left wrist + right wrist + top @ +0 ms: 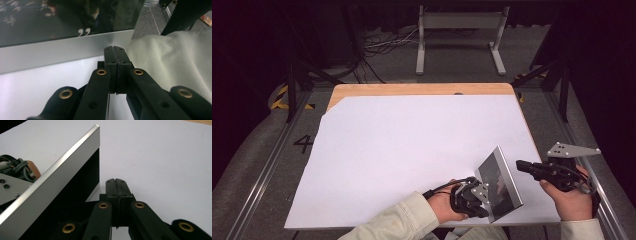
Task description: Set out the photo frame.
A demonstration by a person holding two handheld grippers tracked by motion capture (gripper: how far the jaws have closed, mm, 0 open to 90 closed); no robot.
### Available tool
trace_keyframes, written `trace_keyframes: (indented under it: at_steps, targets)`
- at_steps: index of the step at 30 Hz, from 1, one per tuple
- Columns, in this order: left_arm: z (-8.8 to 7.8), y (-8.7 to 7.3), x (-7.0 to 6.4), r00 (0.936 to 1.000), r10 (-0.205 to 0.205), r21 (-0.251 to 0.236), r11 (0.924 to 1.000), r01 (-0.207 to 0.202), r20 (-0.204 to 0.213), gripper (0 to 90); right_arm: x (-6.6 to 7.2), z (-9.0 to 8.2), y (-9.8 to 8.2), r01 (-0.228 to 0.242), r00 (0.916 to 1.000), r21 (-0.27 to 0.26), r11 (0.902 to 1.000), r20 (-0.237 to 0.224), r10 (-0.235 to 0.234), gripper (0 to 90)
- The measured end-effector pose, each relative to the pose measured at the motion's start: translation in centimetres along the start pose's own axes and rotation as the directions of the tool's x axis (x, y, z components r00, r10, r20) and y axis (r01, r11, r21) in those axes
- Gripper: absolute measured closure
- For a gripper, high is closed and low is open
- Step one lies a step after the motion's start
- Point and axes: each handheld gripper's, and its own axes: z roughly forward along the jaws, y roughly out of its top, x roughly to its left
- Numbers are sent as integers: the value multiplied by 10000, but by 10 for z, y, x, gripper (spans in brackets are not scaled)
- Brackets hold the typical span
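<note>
Silver-framed rectangular picture frame with dark glass (499, 184), one in number, stands tilted on its lower edge at the near right of the white sheet (412, 150) that covers the single wooden table (422, 89) in the high view; two hand-held grippers flank it there, the left gripper (479, 210) at its near left face with its grey plate against the frame, and the right gripper (522, 165) just beside the frame's right edge, a small gap between its black tip and the metal, with its own grey three-cornered plate above the hand. Two pale sleeves come in from the bottom edge, and one white metal stand (460, 35) sits on the floor beyond the table. In the left gripper view the left gripper (116, 50) has its two black jaws pressed flat together with nothing between them, their tips just short of the frame's (62, 53) brushed silver lower bar; the dark glass above reflects the room and carries one white quotation mark, and a cream sleeve (175, 65) lies at the right. In the right gripper view the right gripper (116, 183) likewise has its jaws closed on nothing, tips over the white sheet (155, 157), just beside the frame's (57, 172) silver edge and black side, not touching that I can tell
</note>
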Motion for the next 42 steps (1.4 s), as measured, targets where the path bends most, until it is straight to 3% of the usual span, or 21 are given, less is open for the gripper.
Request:
trace_keyframes:
  at_steps: [10,19,27,37,42]
  targets:
    - [-35,-18,9,9970,-525,-455,9977,500,-567,881,-2,2,1,-346,9992,41,9994,-196,347,843]
    - [-59,-36,13,9897,-897,-572,9948,837,-1118,848,-4,0,4,-612,9975,17,9981,-342,612,782]
    - [-85,-59,14,9767,-1400,-818,9884,1280,-1626,832,-2,-2,9,-759,9970,86,9971,-157,761,699]
    - [-111,-81,17,9572,-1988,-1215,9768,1762,-2103,818,7,-6,19,-370,9992,85,9993,-127,372,702]
    - [-115,-89,18,9518,-2262,-1339,9703,2014,-2071,813,12,-10,22,-901,9950,-135,9958,-438,894,708]
